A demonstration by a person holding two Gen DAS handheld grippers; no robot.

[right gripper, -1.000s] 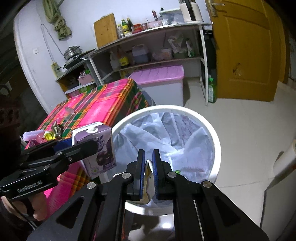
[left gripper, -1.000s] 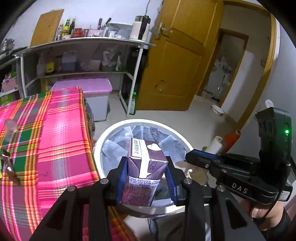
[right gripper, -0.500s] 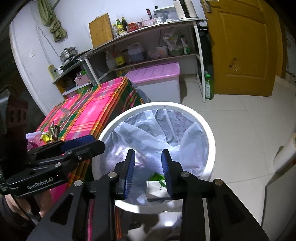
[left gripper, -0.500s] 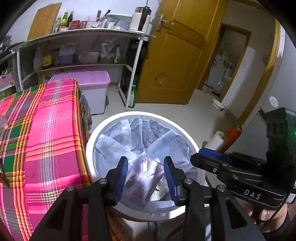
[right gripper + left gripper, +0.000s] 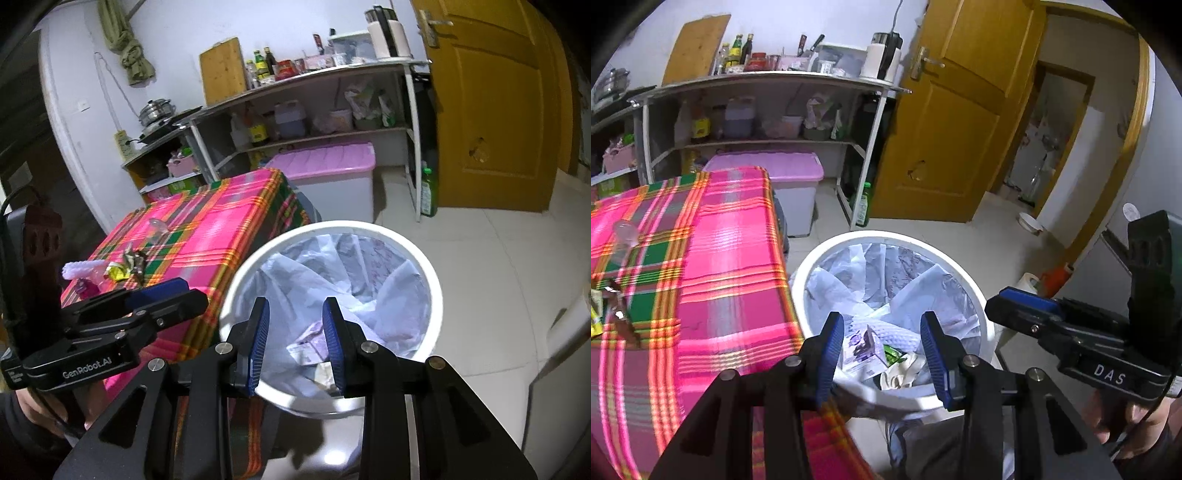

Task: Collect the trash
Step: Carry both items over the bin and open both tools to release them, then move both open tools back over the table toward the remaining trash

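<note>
Where lined: round plastic bin (image 5: 975,314)

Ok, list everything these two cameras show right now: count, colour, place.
bin: one, white, lined with a pale bag, on the floor beside the table.
carton: one, purple, lying inside the bin.
other trash: a few pieces, green and off-white, in the bin by the carton.
table: one, pink and green plaid cloth.
wrappers: a small pile, yellow and dark, on the table.
storage box: one, pink lid, under the shelves.
shelves: one unit, bottles and jars on it.
door: one, yellow-brown, open.
left gripper: open, empty, above the bin.
right gripper: open, empty, above the bin.
</note>
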